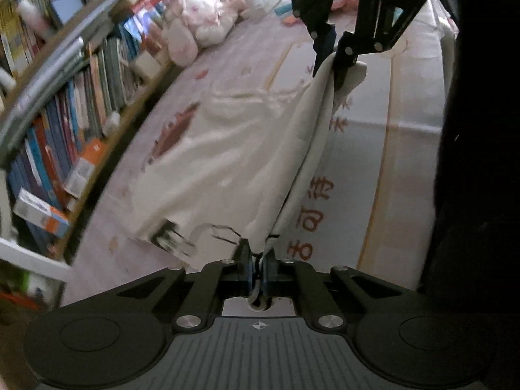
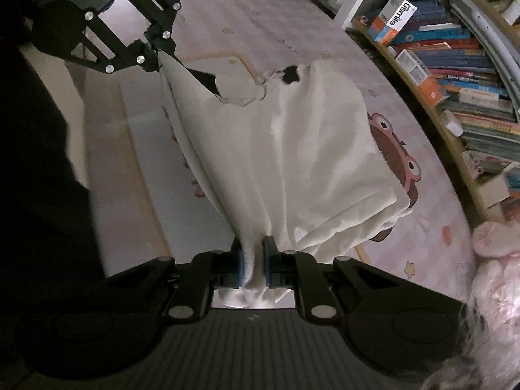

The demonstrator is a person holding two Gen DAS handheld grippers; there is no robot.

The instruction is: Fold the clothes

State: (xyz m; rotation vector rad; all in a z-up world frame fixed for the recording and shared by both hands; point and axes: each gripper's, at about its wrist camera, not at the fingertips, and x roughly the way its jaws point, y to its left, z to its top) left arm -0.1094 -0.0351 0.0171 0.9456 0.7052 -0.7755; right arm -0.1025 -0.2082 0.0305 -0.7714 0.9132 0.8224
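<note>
A white garment (image 1: pixel 234 162) with a brown cartoon print hangs stretched between both grippers above a pink patterned mat (image 1: pixel 364 162). My left gripper (image 1: pixel 258 260) is shut on one edge of it, near black lettering. My right gripper (image 1: pixel 331 55) shows at the top of the left wrist view, shut on the far end. In the right wrist view my right gripper (image 2: pixel 253 260) is shut on bunched white garment (image 2: pixel 292 149), and my left gripper (image 2: pixel 156 53) holds the other end at upper left. The garment's lower part drapes onto the mat (image 2: pixel 227 19).
A bookshelf (image 1: pixel 65 113) full of books runs along one side, also in the right wrist view (image 2: pixel 455 65). Pink and white plush toys (image 1: pixel 201 22) lie on the mat's far end and near my right gripper (image 2: pixel 494 276). A dark clothed figure (image 1: pixel 481 162) stands beside the mat.
</note>
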